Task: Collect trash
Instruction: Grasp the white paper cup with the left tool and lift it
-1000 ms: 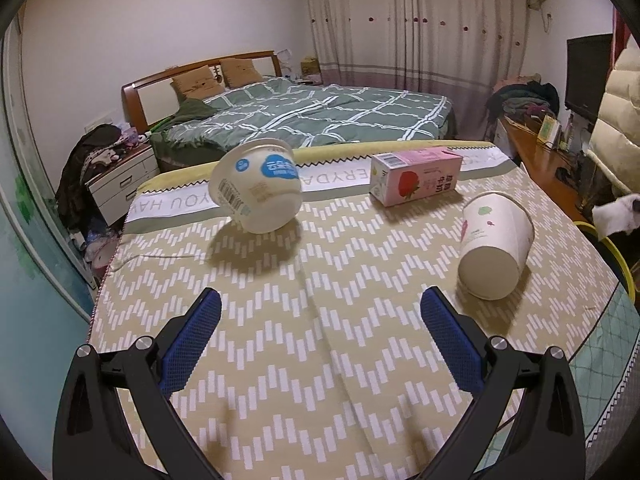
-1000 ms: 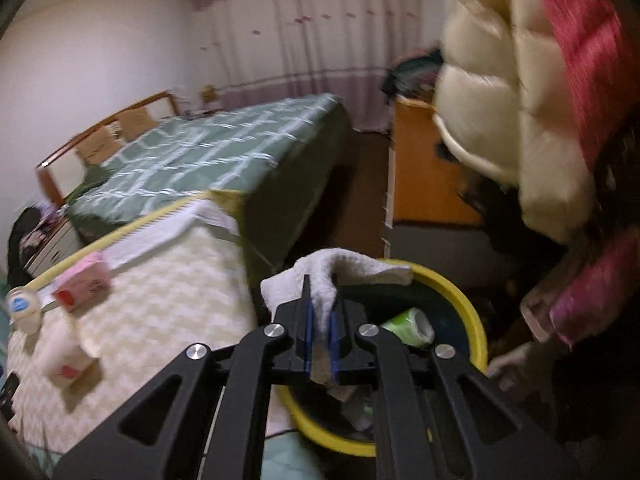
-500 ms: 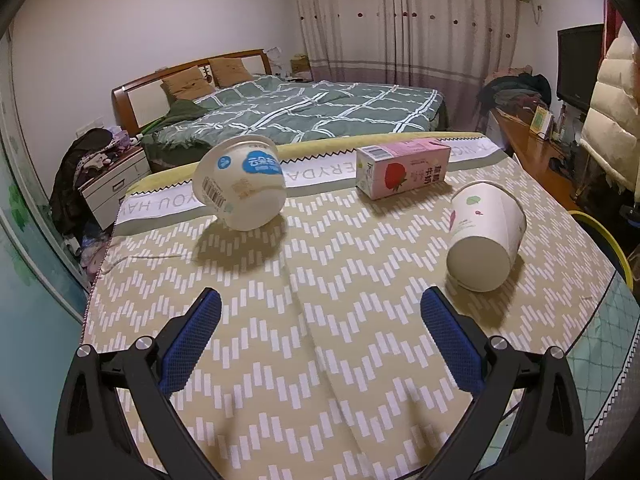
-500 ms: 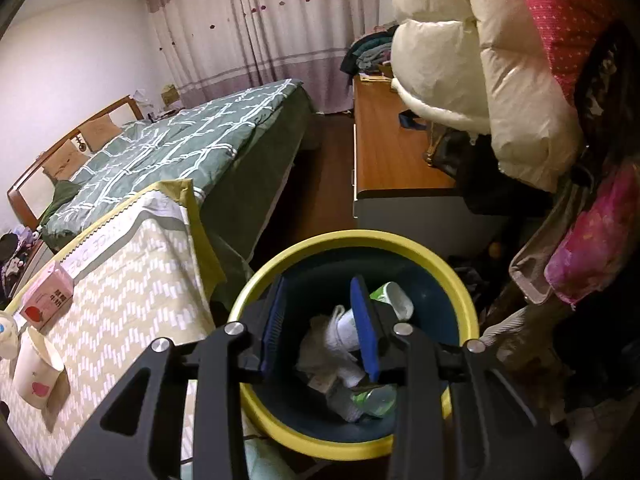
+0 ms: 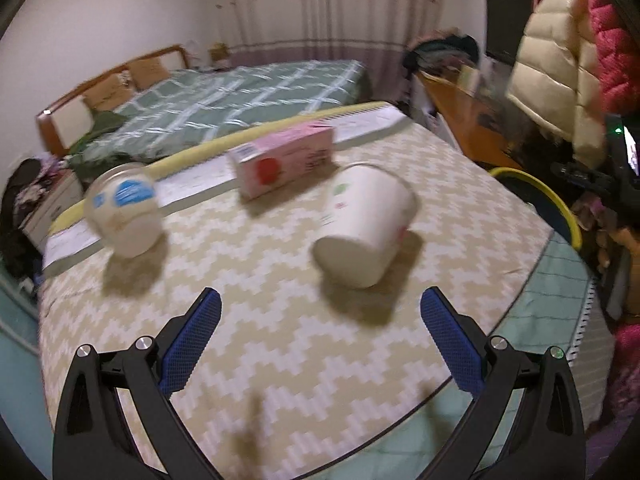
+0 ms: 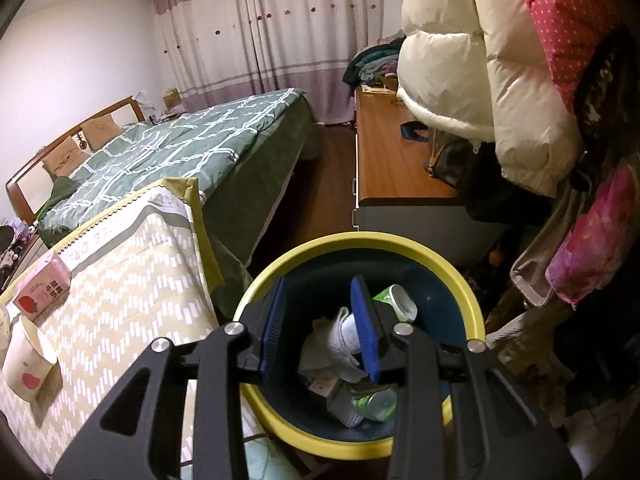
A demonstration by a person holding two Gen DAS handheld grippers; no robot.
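Now | bin (image 6: 460,276): tissue (image 6: 340,340), bottles | both grippers' fingers apart, empty

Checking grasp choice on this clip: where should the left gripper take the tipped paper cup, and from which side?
Probably across the side walls near the closed base. The paper cup lies on its side, base toward the open left gripper, mouth toward the pink carton. Coming straight forward and low lets the jaws straddle the narrower base end.

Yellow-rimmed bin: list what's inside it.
Inside the bin: crumpled white tissue, a green-and-white bottle, a clear green bottle. Anything lower is hidden under these and the right tool.
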